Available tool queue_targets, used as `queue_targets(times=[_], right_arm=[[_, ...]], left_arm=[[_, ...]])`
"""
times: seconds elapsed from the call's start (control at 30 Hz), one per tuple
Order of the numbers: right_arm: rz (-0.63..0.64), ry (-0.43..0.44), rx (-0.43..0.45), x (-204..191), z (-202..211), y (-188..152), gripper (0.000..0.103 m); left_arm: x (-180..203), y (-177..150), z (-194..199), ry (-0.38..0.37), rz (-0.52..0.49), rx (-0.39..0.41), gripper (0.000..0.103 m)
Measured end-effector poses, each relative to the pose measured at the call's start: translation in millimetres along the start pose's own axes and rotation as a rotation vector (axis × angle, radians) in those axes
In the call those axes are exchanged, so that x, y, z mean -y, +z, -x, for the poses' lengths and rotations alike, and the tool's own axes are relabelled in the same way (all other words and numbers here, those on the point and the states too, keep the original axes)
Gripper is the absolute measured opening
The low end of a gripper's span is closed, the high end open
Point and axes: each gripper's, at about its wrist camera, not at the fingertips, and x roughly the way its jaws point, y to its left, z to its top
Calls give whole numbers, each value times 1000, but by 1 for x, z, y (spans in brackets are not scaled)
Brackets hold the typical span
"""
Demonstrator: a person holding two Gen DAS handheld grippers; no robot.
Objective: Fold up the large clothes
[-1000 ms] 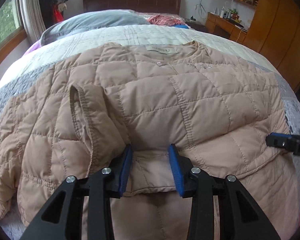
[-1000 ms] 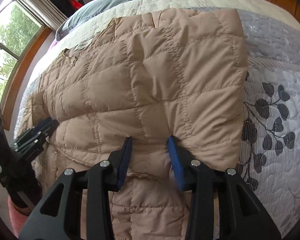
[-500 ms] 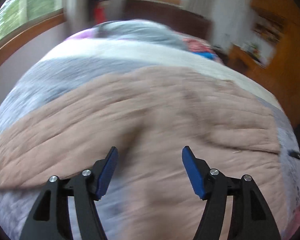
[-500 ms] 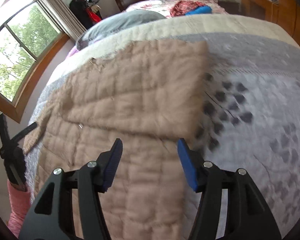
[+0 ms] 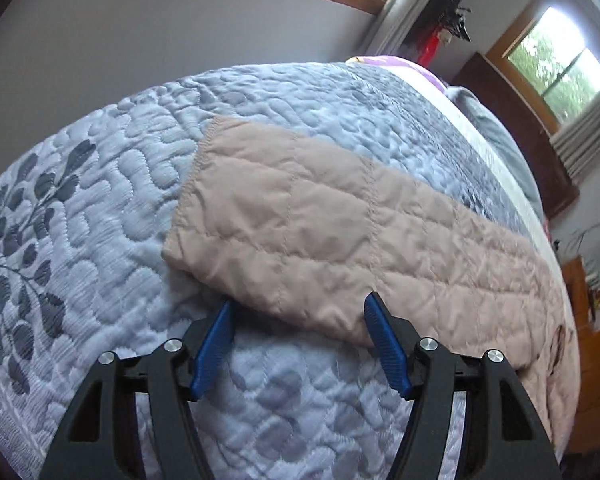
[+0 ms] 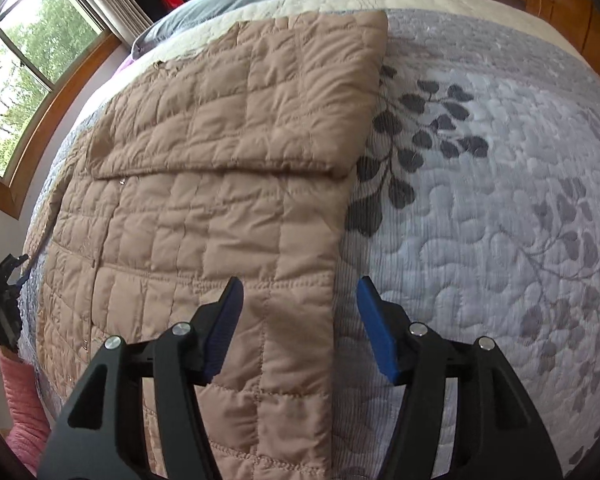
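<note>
Left wrist view: left gripper (image 5: 298, 320) spread wide, jaws just opened, gripping nothing, poised at the near edge of the tan quilted jacket (image 5: 340, 236) sleeve on the grey bedspread (image 5: 100, 184). Right wrist view: right gripper (image 6: 300, 304) likewise freshly opened and empty, straddling the jacket's right edge, sleeve folded across the chest.
</note>
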Motion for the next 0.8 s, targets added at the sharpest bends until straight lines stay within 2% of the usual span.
queue_targets(times=[0.07,0.13,0.2,0.23,0.27,0.3,0.37,0.5,0.6,0.73,0.8], right_arm=[[0,-6,-8,-1,-3,1,59],[-6,-5,-17,0,-7,1,59],[-9,-8,-19,1,-9,1,59],[-11,-9,-21,1,-9,1,59],[-12,-10,-22,2,-10,1,59],[-14,-11,-23,2,-10,1,59],[-11,-14,-21,1,-10,1,59],[-9,-20,-5,-2,-5,-1,59],[12,-29,20,-8,4,-5,59],[31,-52,20,-11,10,-10,59],[31,-54,15,-11,8,-10,59]], left_arm=[[-4,5,-4,-17,19,20,65],[-6,8,-7,-9,39,37,59],[-7,11,-10,28,48,59,39],[-8,14,-11,39,50,65,33],[-9,15,-11,47,55,70,21],[-10,16,-11,45,60,73,13],[-10,17,-13,39,67,76,7],[-6,18,-10,52,64,90,4],[8,17,3,43,36,146,4],[60,7,42,-51,-87,247,4],[104,-6,61,-101,-202,287,4]])
